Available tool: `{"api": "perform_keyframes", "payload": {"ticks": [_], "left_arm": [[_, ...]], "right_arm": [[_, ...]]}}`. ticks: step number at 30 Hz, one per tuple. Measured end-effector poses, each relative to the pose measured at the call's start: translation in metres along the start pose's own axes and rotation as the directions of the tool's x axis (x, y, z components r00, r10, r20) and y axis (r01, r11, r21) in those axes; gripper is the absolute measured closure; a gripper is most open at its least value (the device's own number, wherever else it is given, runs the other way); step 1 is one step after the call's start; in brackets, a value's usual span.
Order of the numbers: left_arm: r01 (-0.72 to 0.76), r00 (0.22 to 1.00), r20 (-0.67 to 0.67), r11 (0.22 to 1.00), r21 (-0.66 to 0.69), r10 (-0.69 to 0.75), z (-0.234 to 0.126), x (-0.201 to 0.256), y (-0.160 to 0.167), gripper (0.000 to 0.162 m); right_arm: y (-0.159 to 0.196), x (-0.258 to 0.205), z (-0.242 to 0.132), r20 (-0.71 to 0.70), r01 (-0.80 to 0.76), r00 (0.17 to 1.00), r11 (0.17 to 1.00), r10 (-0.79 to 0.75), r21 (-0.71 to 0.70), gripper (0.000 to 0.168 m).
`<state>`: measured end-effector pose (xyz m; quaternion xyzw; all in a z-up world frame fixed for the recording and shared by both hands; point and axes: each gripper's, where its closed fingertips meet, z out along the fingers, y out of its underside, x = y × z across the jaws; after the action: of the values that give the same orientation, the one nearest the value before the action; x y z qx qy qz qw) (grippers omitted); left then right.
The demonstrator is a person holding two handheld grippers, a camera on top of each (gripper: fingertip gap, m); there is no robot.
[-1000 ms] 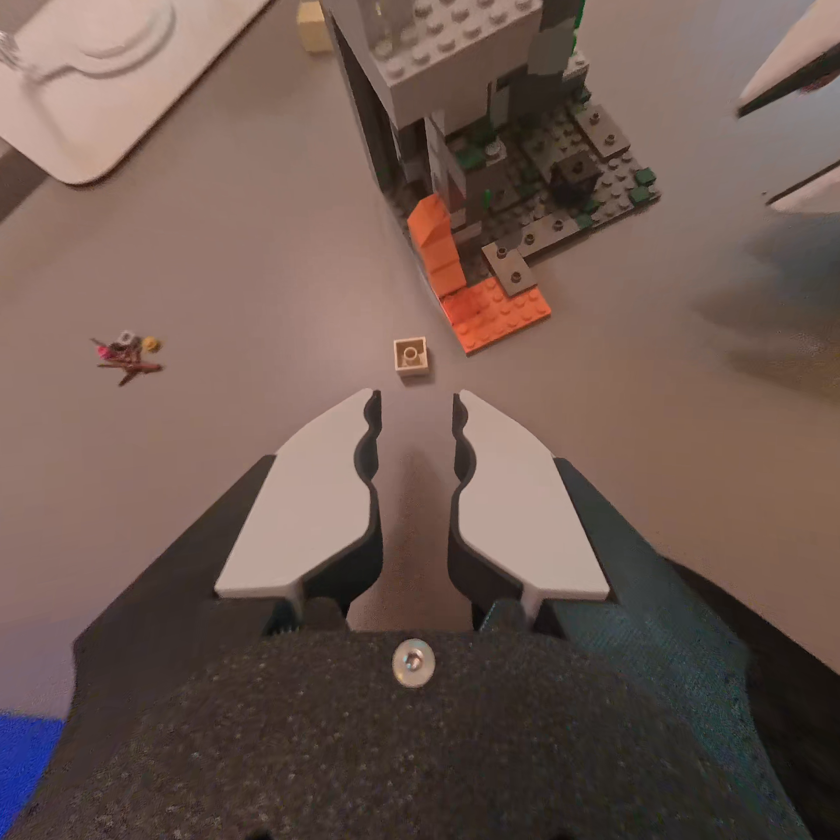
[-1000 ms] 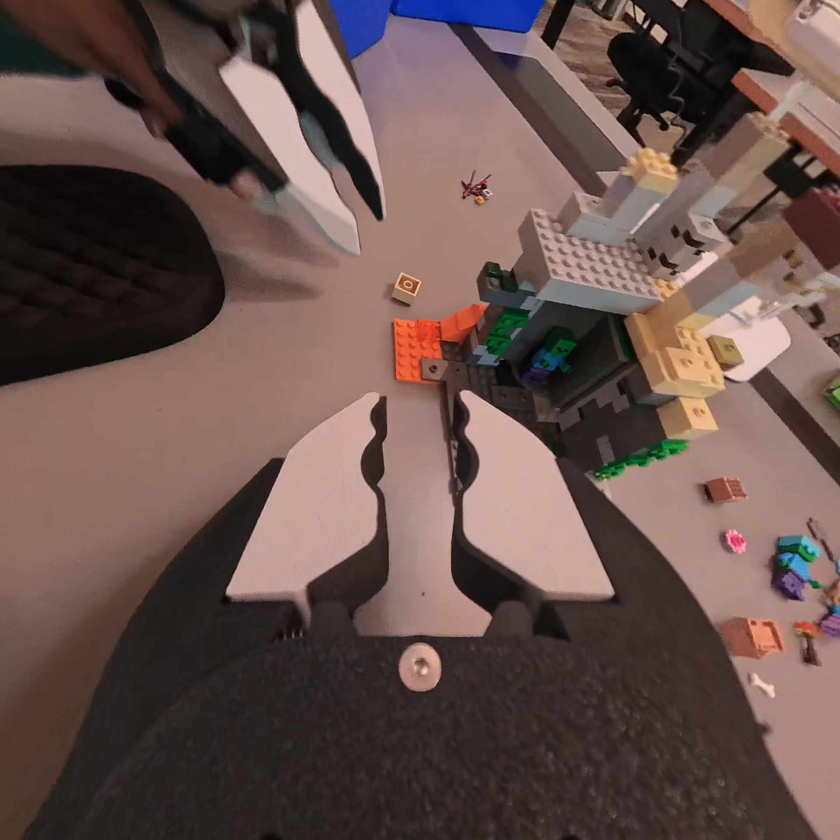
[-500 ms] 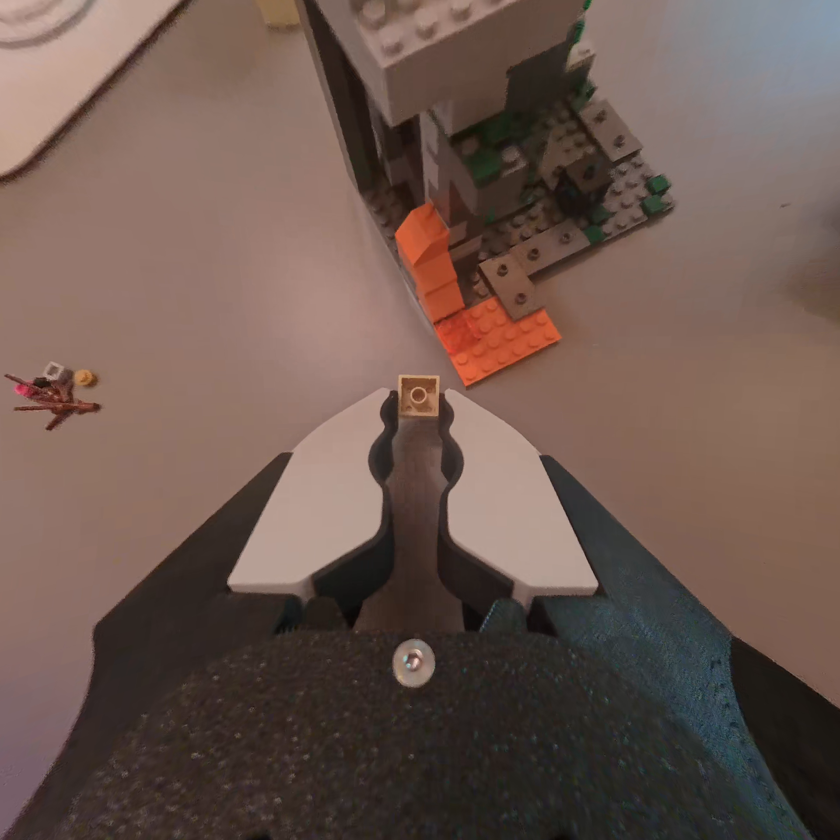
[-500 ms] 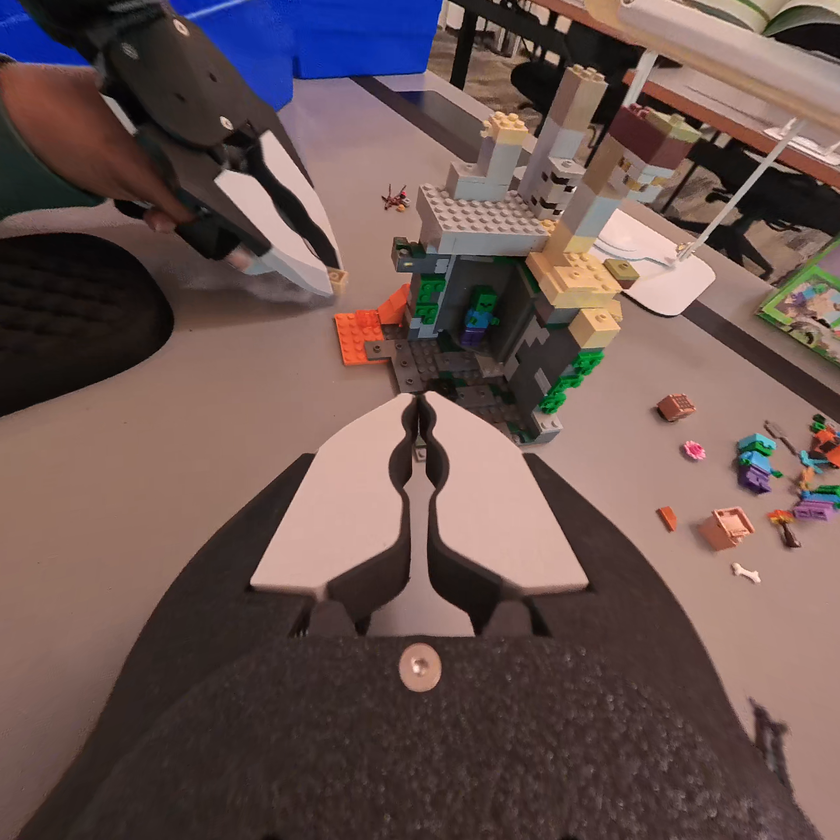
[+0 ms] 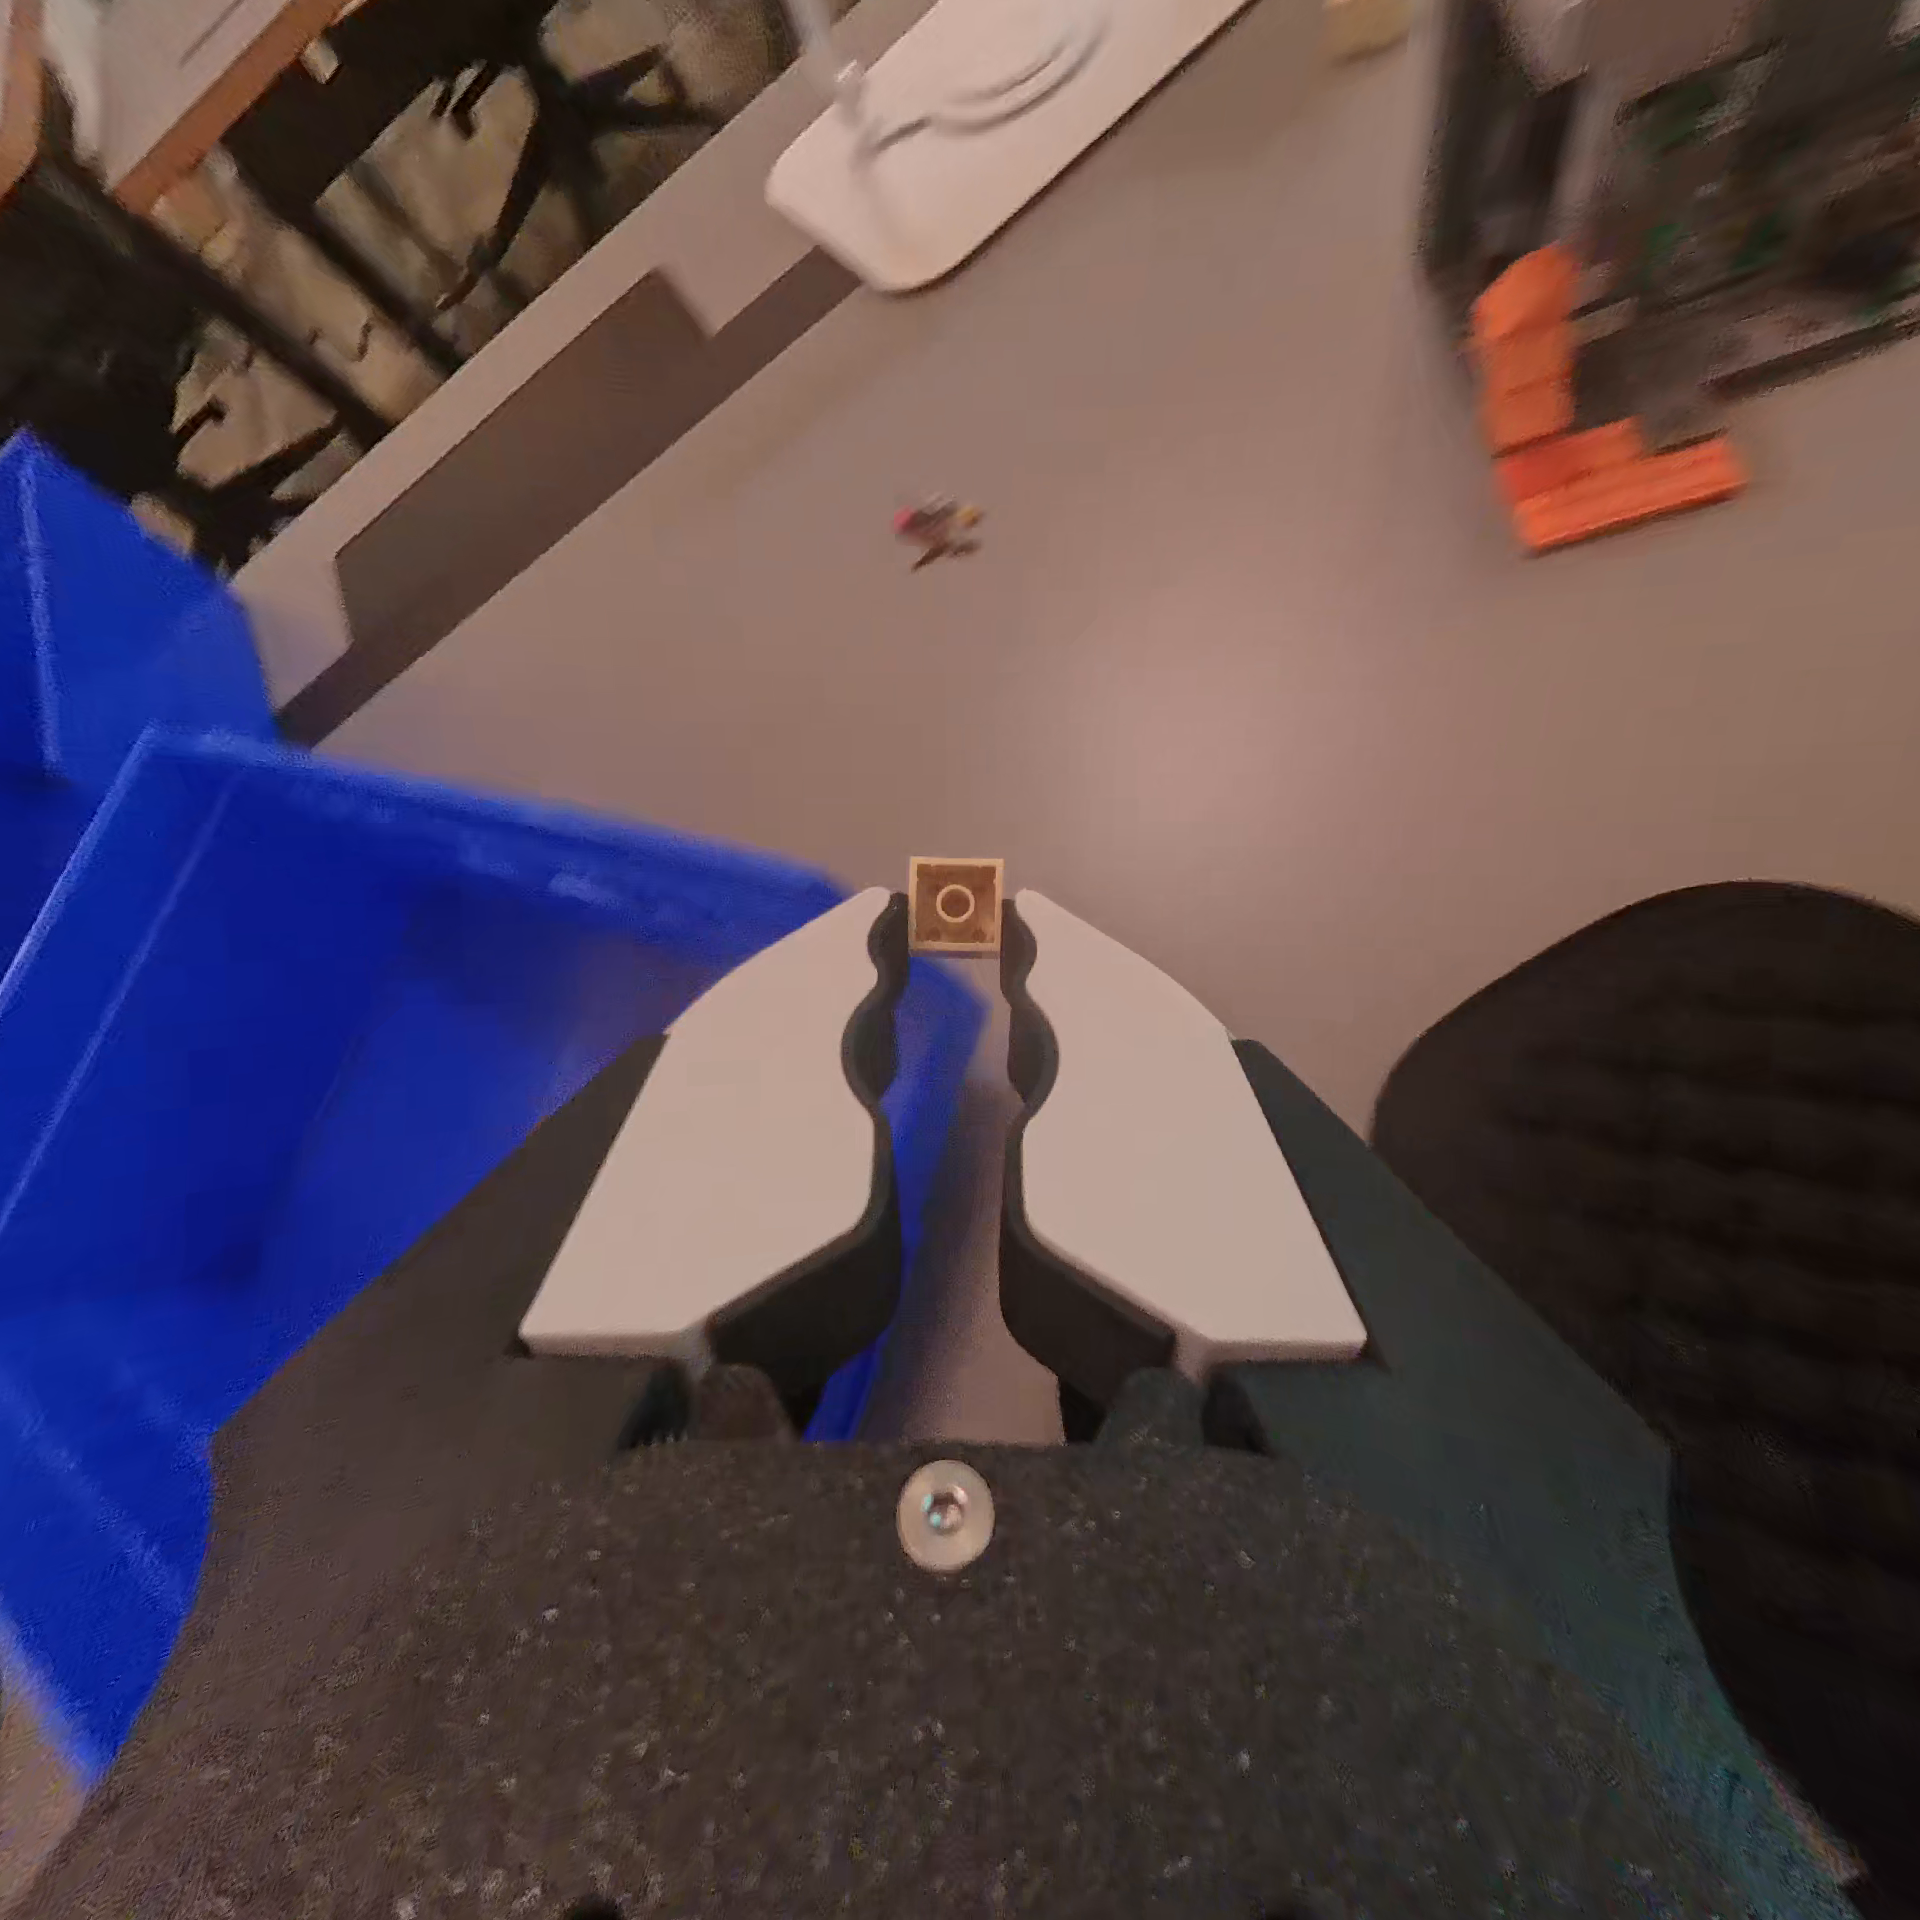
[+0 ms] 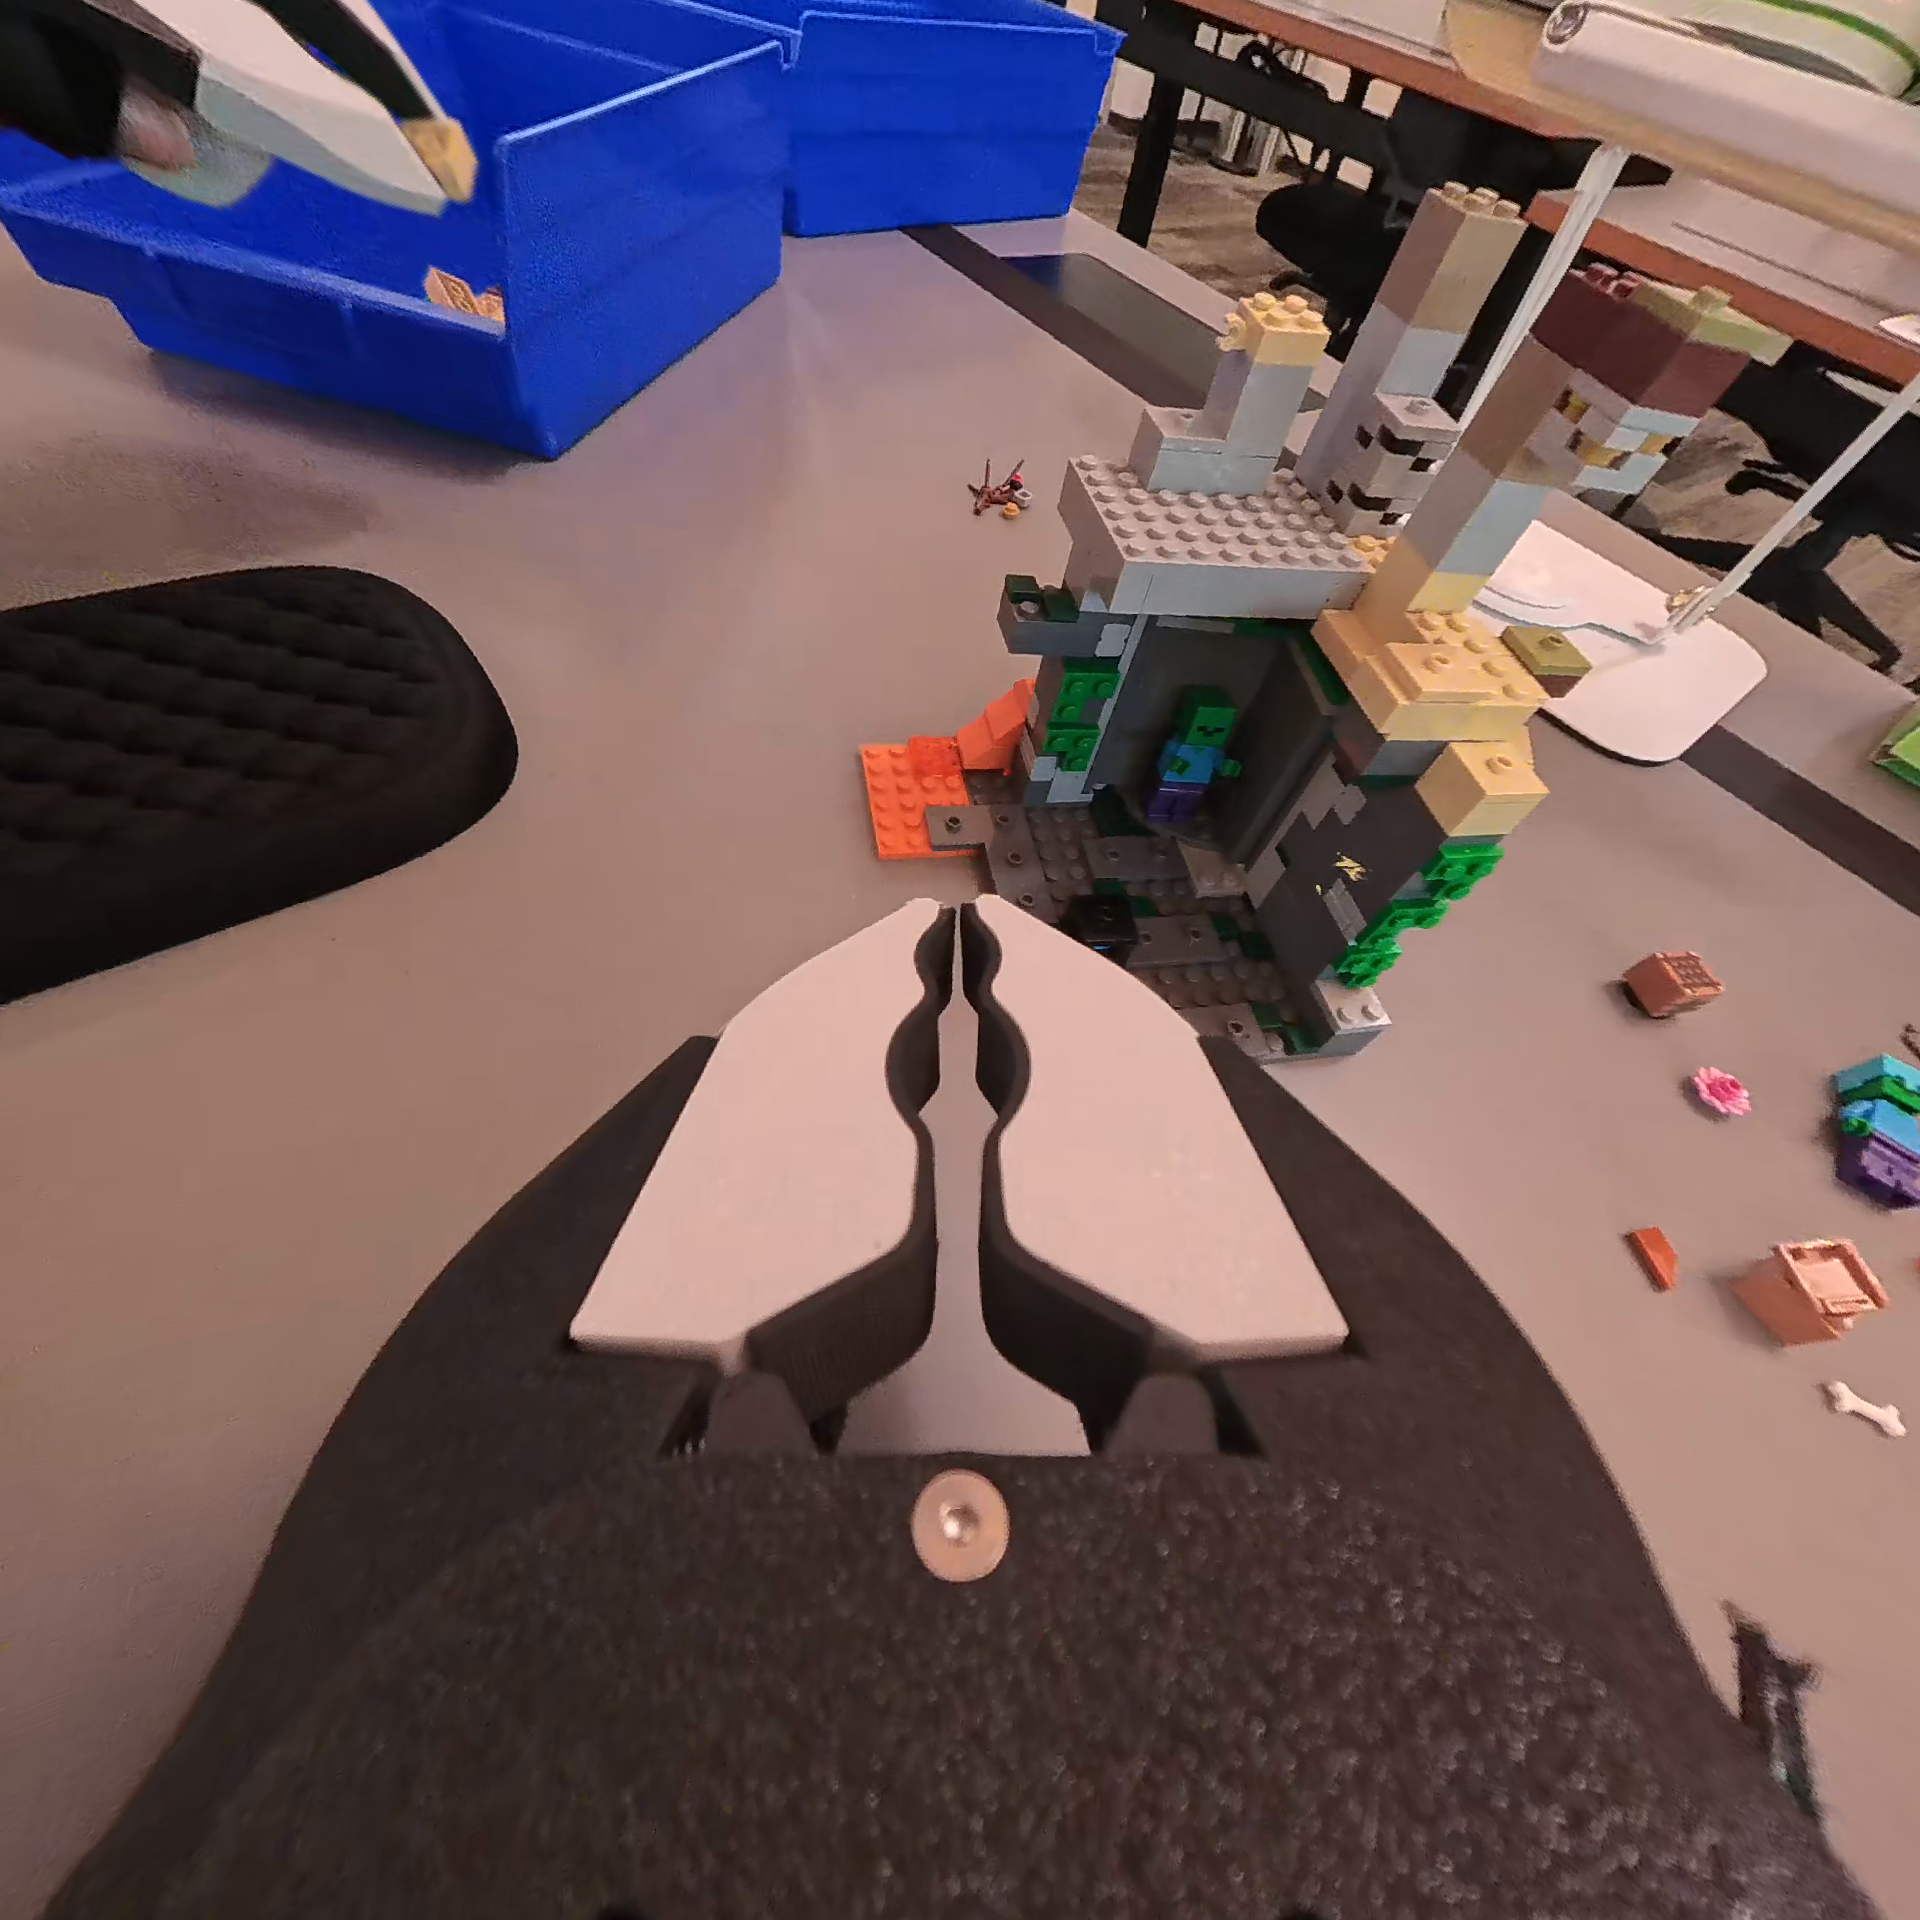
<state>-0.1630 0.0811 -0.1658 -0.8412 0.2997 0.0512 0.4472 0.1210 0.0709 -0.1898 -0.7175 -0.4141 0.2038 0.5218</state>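
Two blue bins (image 6: 582, 260), brick castle (image 6: 1247, 727) nearby

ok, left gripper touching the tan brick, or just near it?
Touching. The left wrist view shows the tan brick pinched between the left gripper fingertips, lifted off the table.

No writing, number or brand can be read in either view. The nearest things to print are a few small yellow marks on a dark panel (image 6: 1340, 862) low on the brick building (image 6: 1226, 582) (too small to tell whether they are letters) and a green printed sheet (image 6: 1903, 750) cut off at the right edge of the right wrist view. The tan brick (image 5: 955, 904) pinched in the left gripper (image 5: 954, 912) shows only a plain moulded ring on the face turned to the camera.
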Motion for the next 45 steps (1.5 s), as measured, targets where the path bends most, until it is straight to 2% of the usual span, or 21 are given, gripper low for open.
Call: {"api": "perform_keyframes", "payload": {"ticks": [6,9,12,15,21,27,29,32,39,42,45], "left_arm": [[0.114,0.982,0.166,0.986,-0.124,-0.092,0.000,-0.059,0.054,0.145],[0.142,0.978,0.176,0.973,-0.180,-0.110,0.012,-0.065,0.071,0.145],[0.151,0.977,0.181,0.971,-0.188,-0.117,0.020,-0.063,0.075,0.128],[0.163,0.975,0.178,0.973,-0.164,-0.133,0.023,-0.059,0.070,0.119],[0.132,0.978,0.164,0.991,-0.005,-0.130,0.003,-0.046,0.030,0.127],[0.056,0.996,-0.073,0.990,0.132,-0.046,0.000,0.019,-0.020,0.154],[0.054,0.986,-0.167,0.983,0.173,-0.024,0.008,0.045,-0.034,0.162],[0.033,0.965,-0.261,0.979,0.200,0.021,0.025,0.077,-0.052,0.162],[-0.015,0.944,-0.312,0.956,0.293,0.110,0.074,0.105,-0.103,0.162],[0.040,0.935,-0.344,0.943,0.331,0.081,0.097,0.100,-0.121,0.162],[0.105,0.928,-0.370,0.927,0.361,0.039,0.113,0.097,-0.124,0.162]], "right_arm": [[0.003,0.012,-0.002,-0.040,-0.032,0.999,0.999,0.033,0.007,0.167],[0.007,0.022,-0.005,-0.075,-0.054,0.996,0.999,0.055,0.005,0.165],[0.011,0.034,-0.008,-0.122,-0.069,0.990,0.998,0.068,-0.002,0.162],[0.016,0.046,-0.011,-0.166,-0.087,0.982,0.996,0.084,-0.008,0.159],[0.024,0.071,-0.019,-0.257,-0.135,0.958,0.991,0.127,-0.014,0.154],[0.037,0.113,-0.031,-0.337,-0.197,0.925,0.980,0.176,-0.028,0.151],[0.045,0.132,-0.034,-0.364,-0.214,0.914,0.976,0.182,-0.050,0.147],[0.064,0.165,-0.037,-0.428,-0.222,0.891,0.968,0.153,-0.116,0.143],[0.101,0.199,-0.021,-0.396,-0.305,0.897,0.925,0.198,-0.227,0.126],[0.102,0.206,-0.013,-0.377,-0.288,0.908,0.925,0.182,-0.247,0.128],[0.103,0.211,-0.006,-0.356,-0.257,0.923,0.925,0.149,-0.279,0.140]]}}
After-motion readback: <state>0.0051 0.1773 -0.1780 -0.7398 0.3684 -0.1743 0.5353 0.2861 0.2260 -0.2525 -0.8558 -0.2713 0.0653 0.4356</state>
